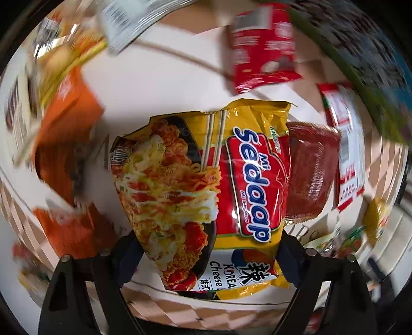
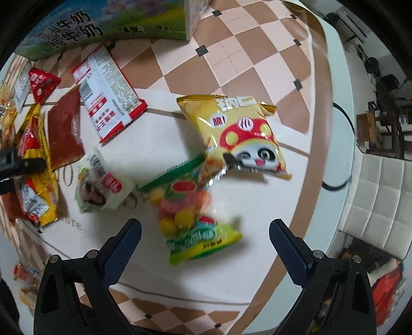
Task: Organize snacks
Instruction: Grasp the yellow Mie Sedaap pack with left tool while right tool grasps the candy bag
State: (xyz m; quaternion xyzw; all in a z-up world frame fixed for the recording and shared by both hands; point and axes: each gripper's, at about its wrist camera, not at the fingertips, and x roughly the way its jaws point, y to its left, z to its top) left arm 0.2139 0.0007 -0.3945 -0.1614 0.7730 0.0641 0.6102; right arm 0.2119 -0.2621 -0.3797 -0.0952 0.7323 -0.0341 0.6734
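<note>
Yellow noodle packet (image 1: 206, 195) sits between the left gripper (image 1: 206, 247) jaws.

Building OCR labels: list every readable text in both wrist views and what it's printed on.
"Mi Sedaap", "Mi Segera", "KOREA", "Cheese": yellow noodle packet, left view.
"牛奶": green carton, right view.
Unreadable, blurred or too small: white-and-red packet's print, mushroom snack bag's characters, candy bag's logo, lettering on the white surface.
</note>
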